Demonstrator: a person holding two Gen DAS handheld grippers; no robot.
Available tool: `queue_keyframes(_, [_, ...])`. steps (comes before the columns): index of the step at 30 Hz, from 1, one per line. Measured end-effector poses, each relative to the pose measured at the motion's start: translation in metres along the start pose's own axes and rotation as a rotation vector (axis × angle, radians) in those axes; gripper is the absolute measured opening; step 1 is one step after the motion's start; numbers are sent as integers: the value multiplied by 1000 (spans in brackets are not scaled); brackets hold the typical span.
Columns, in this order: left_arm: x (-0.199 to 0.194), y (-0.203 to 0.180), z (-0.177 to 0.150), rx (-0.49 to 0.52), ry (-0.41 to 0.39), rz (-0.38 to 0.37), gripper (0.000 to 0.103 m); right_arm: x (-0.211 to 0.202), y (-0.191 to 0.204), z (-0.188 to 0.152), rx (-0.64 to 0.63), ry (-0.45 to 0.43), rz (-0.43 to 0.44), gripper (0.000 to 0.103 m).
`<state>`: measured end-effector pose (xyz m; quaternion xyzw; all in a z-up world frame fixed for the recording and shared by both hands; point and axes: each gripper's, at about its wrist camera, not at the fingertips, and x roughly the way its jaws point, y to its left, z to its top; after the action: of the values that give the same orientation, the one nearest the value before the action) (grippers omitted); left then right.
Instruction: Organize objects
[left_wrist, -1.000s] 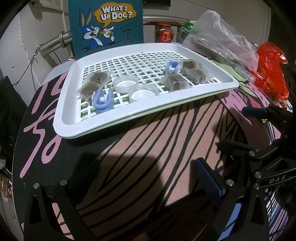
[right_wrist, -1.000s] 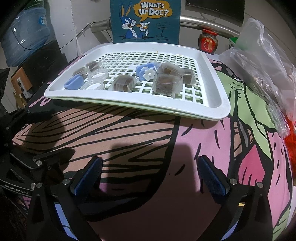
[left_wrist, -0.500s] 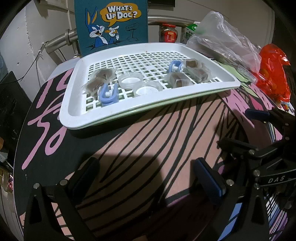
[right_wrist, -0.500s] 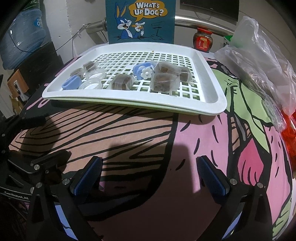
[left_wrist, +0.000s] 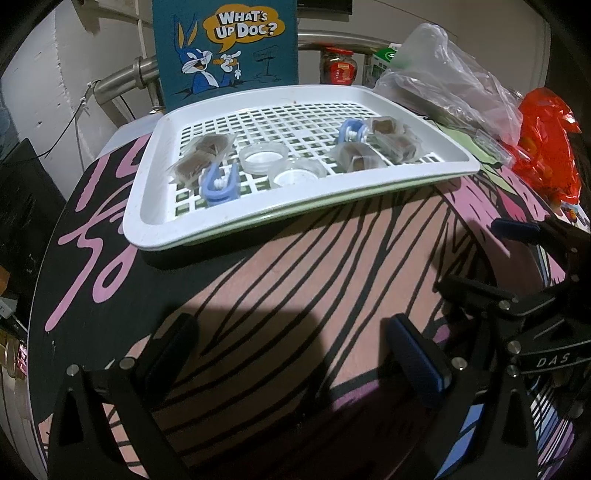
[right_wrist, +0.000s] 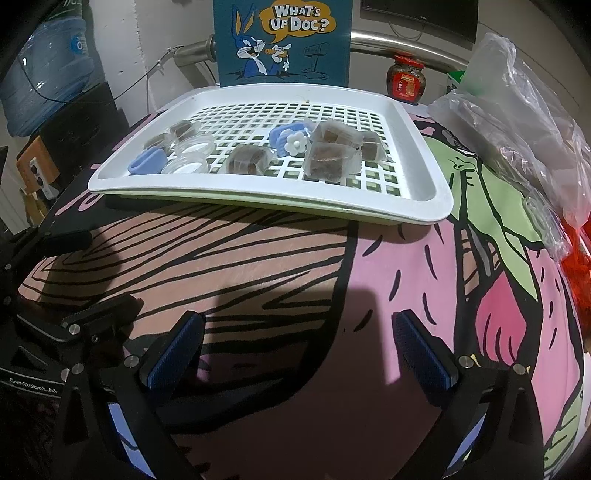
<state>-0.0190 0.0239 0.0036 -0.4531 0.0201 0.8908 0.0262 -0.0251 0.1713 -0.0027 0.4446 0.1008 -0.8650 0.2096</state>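
Both the left gripper (left_wrist: 291, 350) and right gripper (right_wrist: 299, 350) hang wide open and empty over the cloth short of the white tray (right_wrist: 439, 192), whose slick wrapped cubes (right_wrist: 330, 158), clear lids (left_wrist: 264, 157) and blue clips (left_wrist: 218, 182) sit mixed, so a pinch likely squirts one away or snags the grid.
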Motion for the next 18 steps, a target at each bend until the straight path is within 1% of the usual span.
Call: queue_keyframes(18, [0,1,-1,0,0,0,103,0,1,-1,1,0,0,103])
